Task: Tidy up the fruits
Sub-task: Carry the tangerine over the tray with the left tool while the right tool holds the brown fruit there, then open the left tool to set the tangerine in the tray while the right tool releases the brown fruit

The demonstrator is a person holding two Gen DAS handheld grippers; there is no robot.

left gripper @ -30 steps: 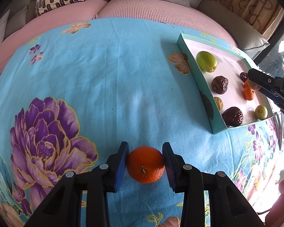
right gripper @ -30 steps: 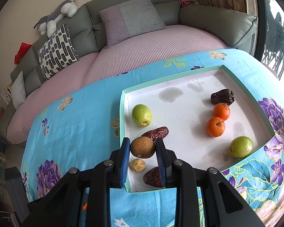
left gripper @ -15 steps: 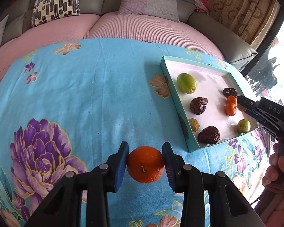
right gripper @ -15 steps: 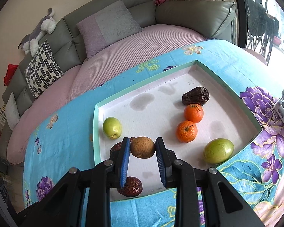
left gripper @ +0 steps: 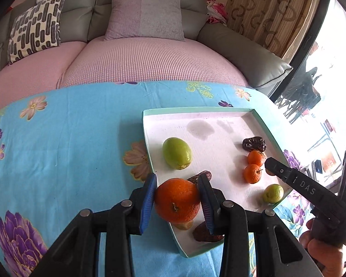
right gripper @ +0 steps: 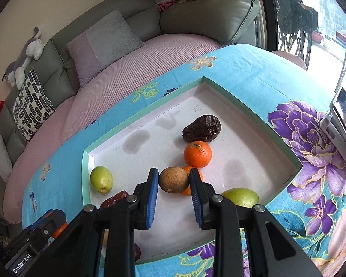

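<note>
Left claw pinching orange, now over tray edge; right claw pinching brown fruit, moved mid-tray.

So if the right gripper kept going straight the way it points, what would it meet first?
Probably the small orange just behind the brown fruit that the right gripper holds, or the tray floor beside it; depth is unclear.

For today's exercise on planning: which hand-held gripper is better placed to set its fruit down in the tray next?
Right. The right hand-held gripper holds its brown fruit over the tray floor; the left's orange sits at the tray's edge.
</note>
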